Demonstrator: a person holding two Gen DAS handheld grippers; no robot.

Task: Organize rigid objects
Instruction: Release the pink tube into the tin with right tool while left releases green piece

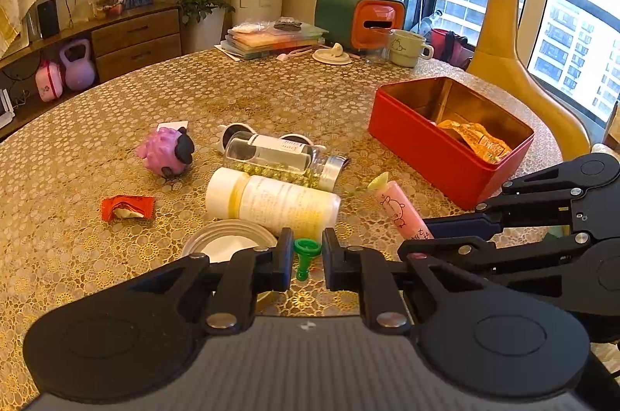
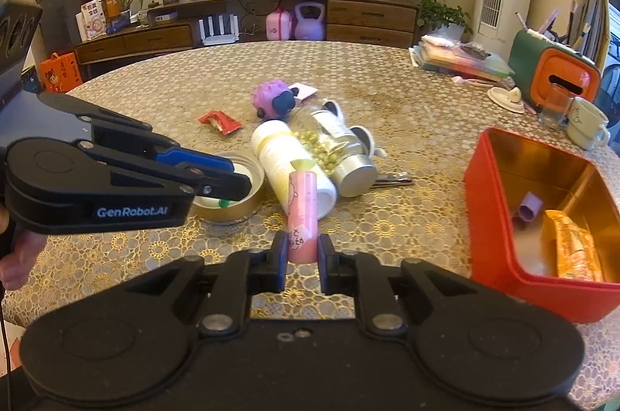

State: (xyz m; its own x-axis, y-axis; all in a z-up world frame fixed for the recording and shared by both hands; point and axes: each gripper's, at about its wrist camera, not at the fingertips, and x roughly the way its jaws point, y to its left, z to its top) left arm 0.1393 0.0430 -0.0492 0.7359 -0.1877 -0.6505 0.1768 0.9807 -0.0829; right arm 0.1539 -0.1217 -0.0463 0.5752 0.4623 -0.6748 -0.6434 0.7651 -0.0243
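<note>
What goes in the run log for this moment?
left gripper: shut on green peg | right gripper: shut on pink tube | red tin: open

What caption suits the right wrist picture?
Right tongs grip a pink tube above the cluttered table, beside an open red tin.

Round tin (image 2: 228, 213) half hidden behind left tool (image 2: 232, 186) — green peg (image 1: 306, 256) barely peeks out there. Red box (image 2: 500, 248) cut by frame edge — small purple item (image 2: 527, 207) inside unidentifiable.

Pink tube (image 2: 302, 217) and small green piece (image 1: 306, 256) held aloft near the open red tin (image 2: 500, 225).
</note>
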